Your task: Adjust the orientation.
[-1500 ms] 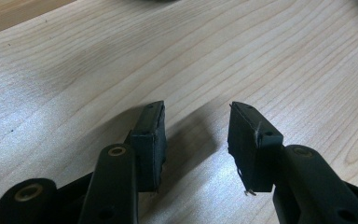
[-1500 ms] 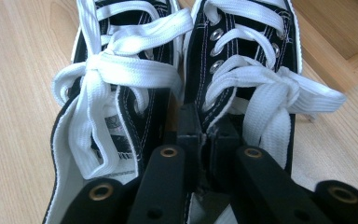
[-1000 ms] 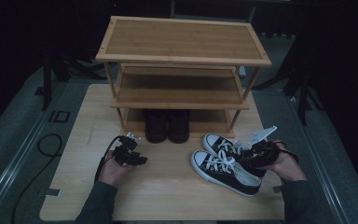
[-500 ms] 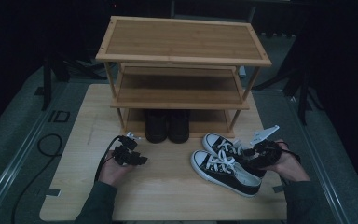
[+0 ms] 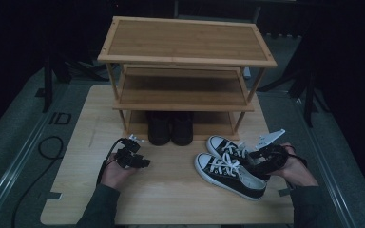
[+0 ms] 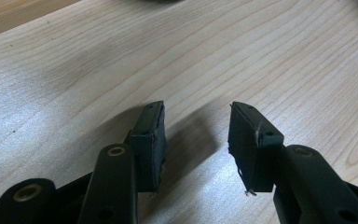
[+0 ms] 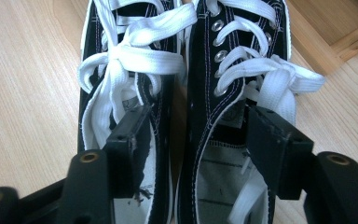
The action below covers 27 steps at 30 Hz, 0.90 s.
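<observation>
- Black sneakers (image 5: 230,166) with white laces are lying side by side on the wooden table (image 5: 171,190), in front of the shoe rack (image 5: 185,66) and toward its right end.
- Right gripper (image 5: 261,159) is sitting at the heels of the pair; its jaws have just been opening, one pad now inside each shoe with the two inner walls between them, not pressing.
- Left gripper (image 5: 140,159) is resting low over bare table, well apart from the sneakers, its jaws standing apart with nothing between them.
- Dark boots (image 5: 171,128) are standing on the rack's bottom shelf.
</observation>
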### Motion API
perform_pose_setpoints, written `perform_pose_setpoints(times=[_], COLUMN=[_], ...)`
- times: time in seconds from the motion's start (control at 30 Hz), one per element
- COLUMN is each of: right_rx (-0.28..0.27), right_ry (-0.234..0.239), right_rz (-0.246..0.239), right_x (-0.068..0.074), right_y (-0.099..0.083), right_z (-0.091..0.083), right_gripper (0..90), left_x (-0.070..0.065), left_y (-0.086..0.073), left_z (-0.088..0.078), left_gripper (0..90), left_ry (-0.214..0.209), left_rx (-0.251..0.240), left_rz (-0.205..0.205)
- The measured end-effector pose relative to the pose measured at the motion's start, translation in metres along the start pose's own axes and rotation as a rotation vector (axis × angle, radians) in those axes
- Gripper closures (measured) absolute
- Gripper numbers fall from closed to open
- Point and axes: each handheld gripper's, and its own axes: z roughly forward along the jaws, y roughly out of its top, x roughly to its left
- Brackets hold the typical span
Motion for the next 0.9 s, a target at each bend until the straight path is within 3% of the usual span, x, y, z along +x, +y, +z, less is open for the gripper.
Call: perform_pose_setpoints(times=[0.47, 0.73, 0.9], right_rx=[0.002, -0.018, -0.020], right_ry=[-0.020, -0.037, -0.046], right_rz=[-0.016, 0.000, 0.019], right_x=[0.009, 0.013, 0.013], right_y=[0.000, -0.005, -0.007], right_z=[0.002, 0.004, 0.006], right_gripper=[34.8, 41.2, 40.5], left_x=[0.000, 0.000, -0.001], left_y=[0.000, 0.000, 0.000], left_z=[0.000, 0.000, 0.000], left_gripper=[56.5, 56.4, 56.4], left_ry=[0.000, 0.002, 0.001], left_rx=[0.000, 0.000, 0.001], left_rz=[0.000, 0.002, 0.002])
